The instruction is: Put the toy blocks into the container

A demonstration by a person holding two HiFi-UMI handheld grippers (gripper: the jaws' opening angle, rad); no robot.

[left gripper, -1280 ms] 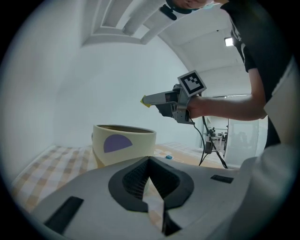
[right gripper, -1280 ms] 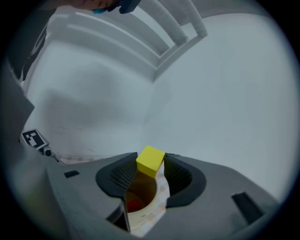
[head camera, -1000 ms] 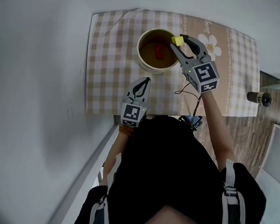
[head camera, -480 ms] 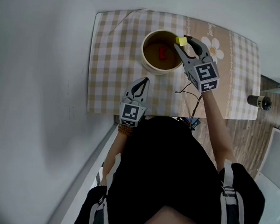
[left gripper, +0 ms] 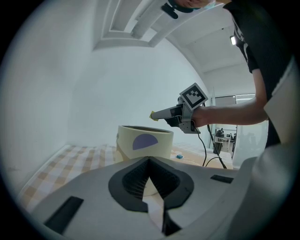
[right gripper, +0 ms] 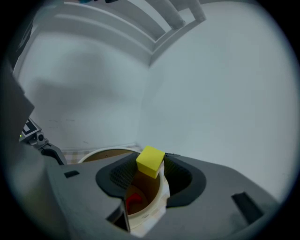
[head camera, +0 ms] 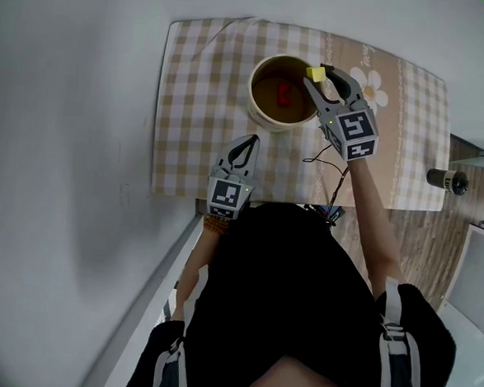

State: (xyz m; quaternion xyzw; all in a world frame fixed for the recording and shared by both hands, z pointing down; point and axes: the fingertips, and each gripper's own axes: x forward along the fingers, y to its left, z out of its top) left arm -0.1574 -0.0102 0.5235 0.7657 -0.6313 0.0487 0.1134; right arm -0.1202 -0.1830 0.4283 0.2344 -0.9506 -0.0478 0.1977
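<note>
A cream round container (head camera: 260, 107) stands on the checked tablecloth (head camera: 190, 102), with a red block (head camera: 283, 92) lying inside it. My right gripper (head camera: 316, 74) is shut on a yellow block (head camera: 316, 72), held above the container's right rim. In the right gripper view the yellow block (right gripper: 150, 161) sits between the jaws, over the container (right gripper: 152, 192) and the red block (right gripper: 133, 200). My left gripper (head camera: 245, 146) is shut and empty, near the table's front edge. The left gripper view shows the container (left gripper: 143, 143) ahead and the right gripper (left gripper: 157, 114) above it.
A white wall runs along the table's left and far sides. A small blue object (left gripper: 179, 155) lies on the cloth to the container's right. A daisy print (head camera: 370, 88) marks the cloth at the right. Wooden floor (head camera: 413, 234) and a dark cylindrical object (head camera: 445, 180) lie beyond the table's right edge.
My right gripper has carried the yellow block a little further over the container's rim. The left gripper has stayed where it was.
</note>
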